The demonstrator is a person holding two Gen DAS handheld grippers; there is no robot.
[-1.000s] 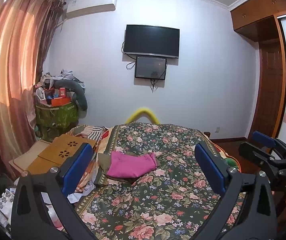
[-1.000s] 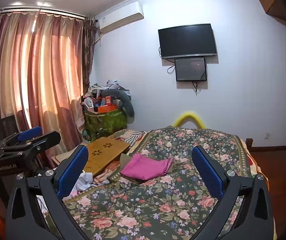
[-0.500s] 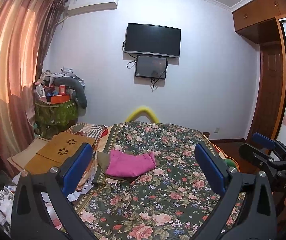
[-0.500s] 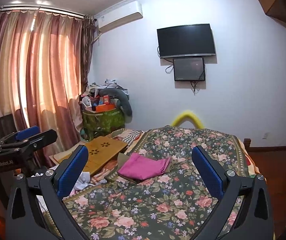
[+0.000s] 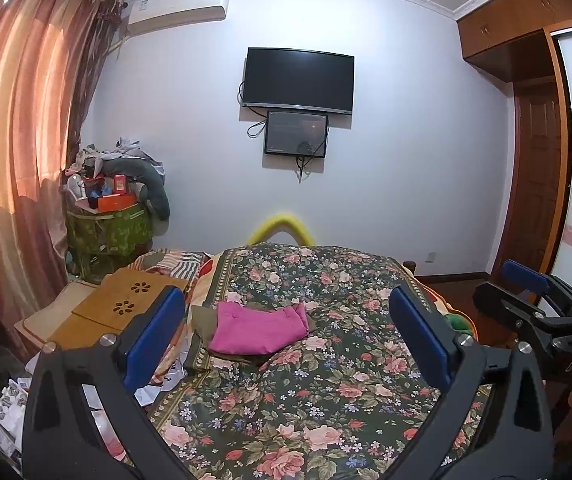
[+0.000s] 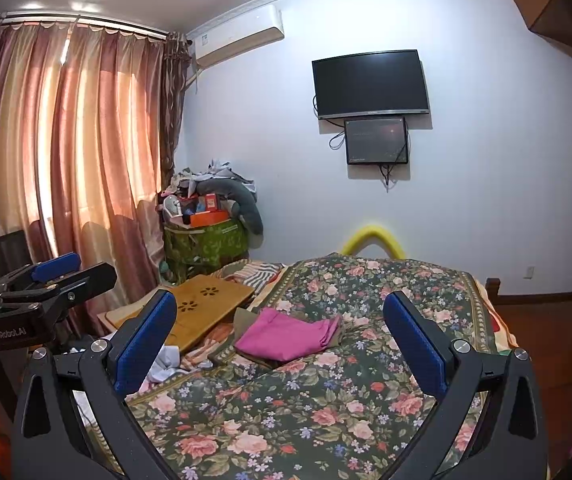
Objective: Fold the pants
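Both claws, left gripper [image 5: 286,336] and right gripper [image 6: 280,336], stay wide open, empty; view barely shifted, pink pants [image 5: 260,330] already folded ahead.

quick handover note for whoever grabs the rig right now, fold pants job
Left tool: open, empty, held above the near end of the floral bedspread.
Right tool: open, empty, held level beside it.
Pink pants: lying folded on an olive garment at the bed's left edge, ahead of both tools and untouched.
Done: pink pants look folded.
Left: cannot tell if the olive garment still needs folding; check it.
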